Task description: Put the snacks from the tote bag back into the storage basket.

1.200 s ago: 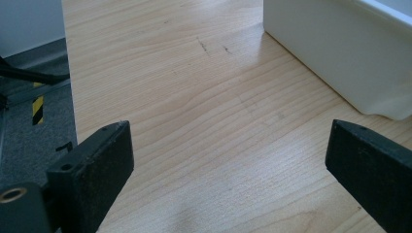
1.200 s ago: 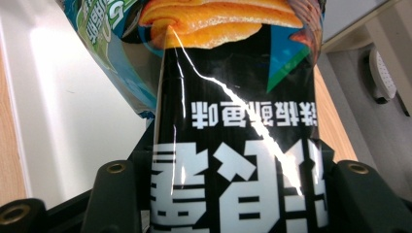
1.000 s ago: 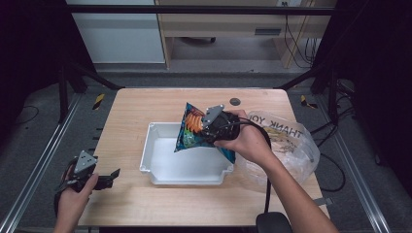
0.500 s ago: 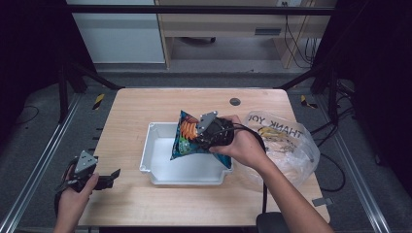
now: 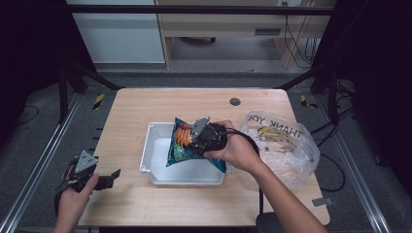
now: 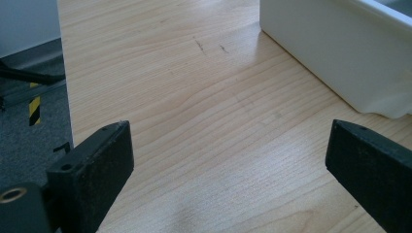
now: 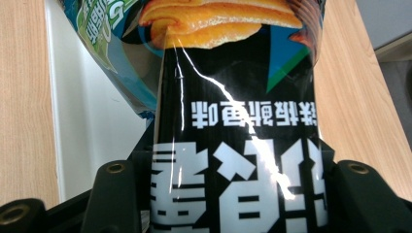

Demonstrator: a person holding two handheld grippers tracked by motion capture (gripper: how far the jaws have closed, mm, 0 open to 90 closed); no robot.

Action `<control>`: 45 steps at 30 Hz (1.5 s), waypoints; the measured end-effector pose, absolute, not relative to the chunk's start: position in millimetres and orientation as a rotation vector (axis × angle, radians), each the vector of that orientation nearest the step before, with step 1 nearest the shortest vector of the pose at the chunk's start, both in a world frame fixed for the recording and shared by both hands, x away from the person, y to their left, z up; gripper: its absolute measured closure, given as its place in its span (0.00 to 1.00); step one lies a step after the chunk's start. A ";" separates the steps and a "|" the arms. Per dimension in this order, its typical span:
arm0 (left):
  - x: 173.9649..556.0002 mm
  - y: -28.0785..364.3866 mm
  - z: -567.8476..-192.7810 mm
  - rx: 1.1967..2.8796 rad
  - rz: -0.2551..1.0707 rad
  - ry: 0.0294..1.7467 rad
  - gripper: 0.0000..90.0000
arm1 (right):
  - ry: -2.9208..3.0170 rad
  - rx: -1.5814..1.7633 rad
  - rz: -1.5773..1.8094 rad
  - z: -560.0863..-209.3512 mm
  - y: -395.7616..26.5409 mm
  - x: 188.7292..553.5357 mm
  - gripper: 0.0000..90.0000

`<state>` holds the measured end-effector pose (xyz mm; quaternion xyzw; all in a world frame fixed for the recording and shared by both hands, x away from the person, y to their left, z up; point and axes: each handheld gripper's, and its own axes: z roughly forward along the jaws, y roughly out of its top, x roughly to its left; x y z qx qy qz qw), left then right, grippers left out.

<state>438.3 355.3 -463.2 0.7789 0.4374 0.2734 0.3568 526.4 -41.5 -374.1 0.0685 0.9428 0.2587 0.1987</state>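
At the centre of the high view, a snack bag (image 5: 180,144) is pinched by the right gripper (image 5: 203,138), whose jaws are pressed against the foil on both sides, as is seen in the right gripper view, where the bag (image 7: 233,145) rises between them. The bag is held tilted over the white tray (image 5: 160,167), its long axis running from the upper middle of the frame down toward the lower right, with the tray directly beneath and slightly left of it. The left gripper (image 5: 104,180) is kept at the lower left, well apart, its jaws spread with nothing between them. The tray is judged far nearer to the right hand.
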 end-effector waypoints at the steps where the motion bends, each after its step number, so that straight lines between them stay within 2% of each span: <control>1: 438.3 355.3 -463.2 2.013 0.705 1.128 0.03 | 2.641 0.186 0.724 -375.1 -40.6 526.3 0.49; 45: 438.6 353.5 -463.7 2.019 0.700 1.121 0.03 | 2.715 0.178 0.763 -413.2 -20.4 541.2 0.48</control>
